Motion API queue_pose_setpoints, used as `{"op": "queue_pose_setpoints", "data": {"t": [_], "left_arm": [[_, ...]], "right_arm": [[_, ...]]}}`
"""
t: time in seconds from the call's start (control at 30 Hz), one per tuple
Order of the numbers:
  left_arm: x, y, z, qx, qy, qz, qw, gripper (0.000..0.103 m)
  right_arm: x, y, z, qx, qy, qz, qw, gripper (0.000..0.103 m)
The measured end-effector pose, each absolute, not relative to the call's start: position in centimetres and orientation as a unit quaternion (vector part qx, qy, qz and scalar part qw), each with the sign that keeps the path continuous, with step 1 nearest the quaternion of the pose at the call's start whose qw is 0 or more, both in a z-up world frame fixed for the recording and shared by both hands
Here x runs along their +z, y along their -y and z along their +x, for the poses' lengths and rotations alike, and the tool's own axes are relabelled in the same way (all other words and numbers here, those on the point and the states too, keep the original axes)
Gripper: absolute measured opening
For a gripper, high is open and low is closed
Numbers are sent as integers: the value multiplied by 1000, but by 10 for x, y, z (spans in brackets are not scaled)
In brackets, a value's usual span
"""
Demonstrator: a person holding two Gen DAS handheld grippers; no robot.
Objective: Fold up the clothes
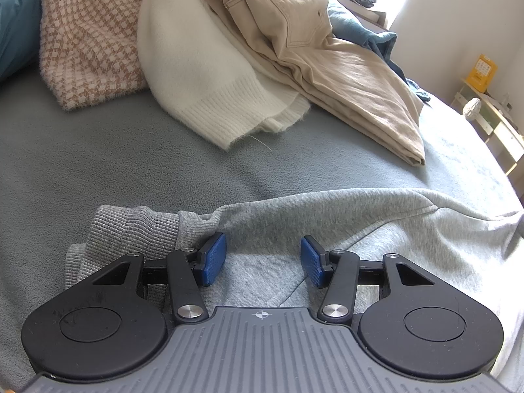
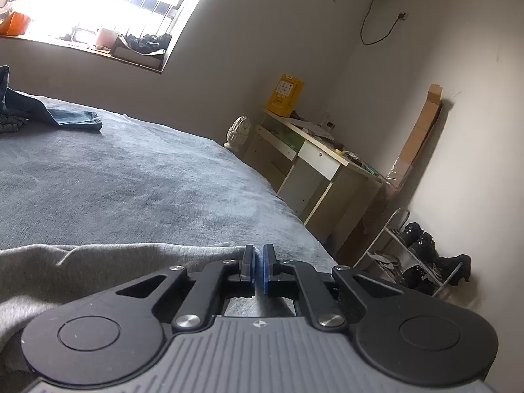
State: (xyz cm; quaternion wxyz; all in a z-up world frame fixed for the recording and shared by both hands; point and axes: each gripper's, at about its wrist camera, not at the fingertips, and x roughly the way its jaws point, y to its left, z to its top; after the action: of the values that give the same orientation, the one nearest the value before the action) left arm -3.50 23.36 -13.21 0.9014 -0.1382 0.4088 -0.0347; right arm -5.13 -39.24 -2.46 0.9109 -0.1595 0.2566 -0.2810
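A light grey sweatshirt (image 1: 327, 226) lies on the grey-blue bed (image 1: 114, 163), its ribbed cuff (image 1: 131, 229) bunched at the left. My left gripper (image 1: 263, 258) is open just above the sweatshirt, blue pads (image 1: 214, 258) apart with grey fabric between them, next to the cuff. In the right wrist view the same sweatshirt (image 2: 98, 268) lies at the bed's near right edge. My right gripper (image 2: 258, 270) is shut, pads nearly touching; a thin strip of fabric seems pinched between them, but the grip is hard to see.
A pile of clothes lies at the back of the bed: a pink houndstooth knit (image 1: 88, 42), a white sweater (image 1: 203, 75) and beige trousers (image 1: 327, 65). Blue jeans (image 2: 65, 116) lie far off. Past the bed's right edge (image 2: 288, 209) stand a desk (image 2: 321, 163) and a shoe rack (image 2: 412, 262).
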Motion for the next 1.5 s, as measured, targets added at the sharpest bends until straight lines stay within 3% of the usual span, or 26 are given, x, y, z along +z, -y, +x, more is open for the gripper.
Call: {"op": "queue_pose_setpoints", "data": {"t": [0.47,0.83,0.93,1.0,1.1,1.27,1.5], "left_arm": [[-132,-232,-35,-32,-412,-131,901,51],[-131,-231,-33,-35,-416,-128,900,51],[-130,-231,-33,-35,-416,-127,900,51],[-130,-231,-33,-34,-416,-127,900,51],[-130,-230,-34,-33,-416,-127,900,51],[-130,-230,-33,-33,-417,-127,900,51],[-130,-231,-34,-34,-417,-128,899,51]], "right_arm": [[-44,467,47,-330,-299,-122,887,4],[-45,493,68,-359,-291,-68,884,6],[-37,503,74,-354,-292,-44,887,17],[-36,504,79,-343,-303,-34,888,38],[-34,506,87,-328,-320,-18,889,51],[-52,498,97,-318,-376,-24,870,63],[-60,490,89,-312,-370,2,875,64]]}}
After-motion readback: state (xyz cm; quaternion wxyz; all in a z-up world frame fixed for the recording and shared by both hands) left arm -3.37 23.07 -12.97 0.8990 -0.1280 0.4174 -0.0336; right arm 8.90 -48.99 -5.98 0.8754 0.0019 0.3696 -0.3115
